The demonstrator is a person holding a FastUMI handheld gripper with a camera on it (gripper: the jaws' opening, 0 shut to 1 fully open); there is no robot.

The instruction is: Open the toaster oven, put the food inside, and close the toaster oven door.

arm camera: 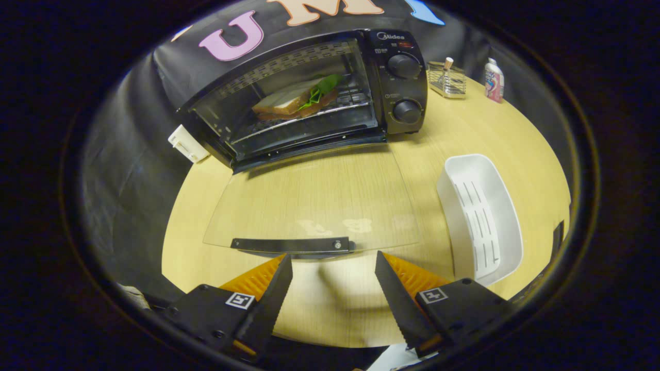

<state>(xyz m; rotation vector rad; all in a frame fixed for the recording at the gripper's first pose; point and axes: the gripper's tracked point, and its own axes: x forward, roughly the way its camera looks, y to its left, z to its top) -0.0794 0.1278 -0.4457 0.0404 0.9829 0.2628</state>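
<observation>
Claw (333,260) released just short of glass door (314,206), lowered flat, sandwich (296,99) inside toaster oven (309,98)

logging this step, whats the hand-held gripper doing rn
hand-held gripper: open, holding nothing, fingers just short of the handle on the lowered glass toaster oven door.

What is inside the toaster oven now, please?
A sandwich with green leaves lies on the wire rack inside the toaster oven. Its glass door is folded down open. The sandwich's underside is covered. The tongs are open, just before the door handle.
</observation>
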